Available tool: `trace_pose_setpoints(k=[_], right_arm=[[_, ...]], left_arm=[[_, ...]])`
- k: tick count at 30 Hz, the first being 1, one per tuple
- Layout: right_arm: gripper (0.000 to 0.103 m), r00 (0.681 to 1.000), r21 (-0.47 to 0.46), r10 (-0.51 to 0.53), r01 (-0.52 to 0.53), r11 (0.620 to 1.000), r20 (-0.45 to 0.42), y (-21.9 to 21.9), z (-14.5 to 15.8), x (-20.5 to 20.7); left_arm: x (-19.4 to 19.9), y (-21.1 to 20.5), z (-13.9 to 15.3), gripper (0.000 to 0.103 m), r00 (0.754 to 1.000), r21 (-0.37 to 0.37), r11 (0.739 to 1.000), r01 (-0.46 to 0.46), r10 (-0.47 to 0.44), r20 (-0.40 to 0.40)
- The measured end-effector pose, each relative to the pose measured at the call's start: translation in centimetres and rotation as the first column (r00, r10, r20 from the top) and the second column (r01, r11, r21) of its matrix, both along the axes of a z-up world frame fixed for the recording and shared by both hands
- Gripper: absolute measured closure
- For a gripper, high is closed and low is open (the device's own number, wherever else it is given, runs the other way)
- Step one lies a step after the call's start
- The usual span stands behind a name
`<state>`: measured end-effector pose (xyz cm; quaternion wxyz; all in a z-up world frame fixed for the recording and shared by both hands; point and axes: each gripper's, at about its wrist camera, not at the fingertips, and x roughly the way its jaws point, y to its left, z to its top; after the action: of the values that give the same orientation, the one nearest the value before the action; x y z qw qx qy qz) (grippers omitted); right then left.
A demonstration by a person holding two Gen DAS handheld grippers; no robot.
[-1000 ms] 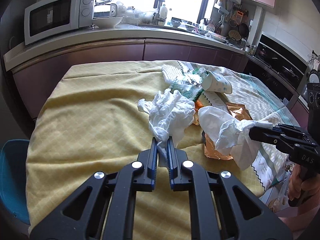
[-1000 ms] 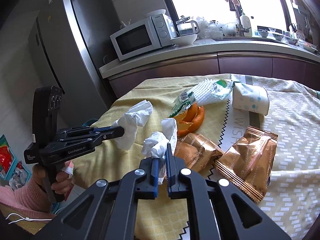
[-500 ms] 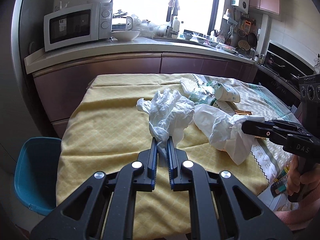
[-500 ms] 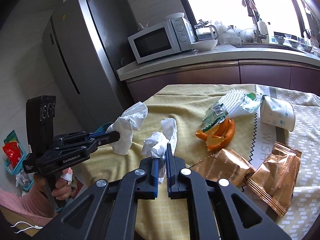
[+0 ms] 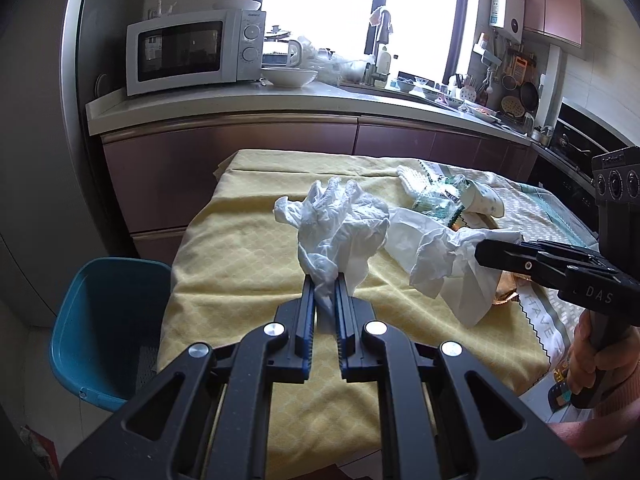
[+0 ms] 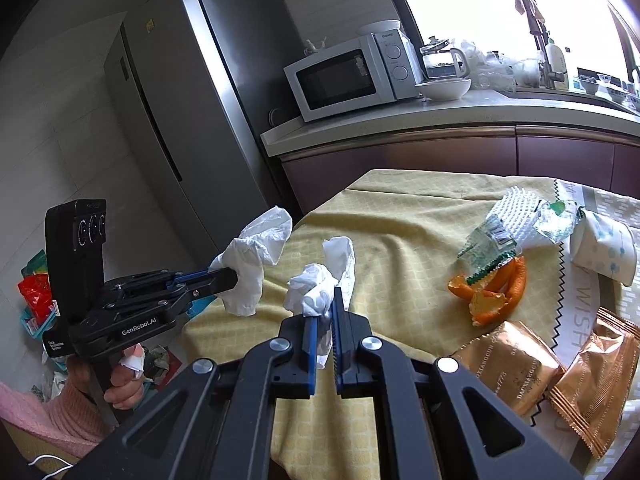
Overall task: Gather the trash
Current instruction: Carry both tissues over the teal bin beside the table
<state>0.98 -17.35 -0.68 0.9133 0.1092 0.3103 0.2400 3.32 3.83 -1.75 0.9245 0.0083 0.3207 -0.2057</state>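
Holding a crumpled tissue in each claw — left gripper (image 5: 325, 290) pinching one wad (image 5: 340, 226), right gripper (image 6: 325, 312) pinching another (image 6: 320, 284), both above the table (image 5: 240, 248). Swing left, over the blue bin (image 5: 108, 320) — then release.

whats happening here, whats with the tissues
A person is clearing trash off a table with a yellow cloth. The left gripper is shut on one crumpled white tissue, and the right gripper is shut on another crumpled white tissue; both are lifted above the cloth. A blue plastic bin stands beside the table. Orange peel, a paper cup and gold snack wrappers remain on the table.
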Motion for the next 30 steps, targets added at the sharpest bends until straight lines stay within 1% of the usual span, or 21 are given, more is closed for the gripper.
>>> trace_pose_setpoints(k=[8, 23, 30], right_arm=[[0.098, 0.998, 0.003, 0.061, -0.061, 0.998, -0.001, 2.1, 0.0, 1.1], [0.098, 0.992, 0.009, 0.129, -0.129, 0.992, -0.005, 5.2, 0.3, 2.8], [0.098, 0.987, 0.016, 0.162, -0.161, 0.987, -0.008, 6.3, 0.4, 3.4]], left_arm=[[-0.5, 2.5, 0.2, 0.093, 0.999, -0.006, 0.999, -0.05, 0.05, 0.004], [-1.2, 6.2, 0.7, 0.093, 0.991, -0.016, 0.991, -0.13, 0.13, 0.011], [-1.3, 8.2, 0.7, 0.093, 0.984, -0.02, 0.984, -0.177, 0.177, 0.009]])
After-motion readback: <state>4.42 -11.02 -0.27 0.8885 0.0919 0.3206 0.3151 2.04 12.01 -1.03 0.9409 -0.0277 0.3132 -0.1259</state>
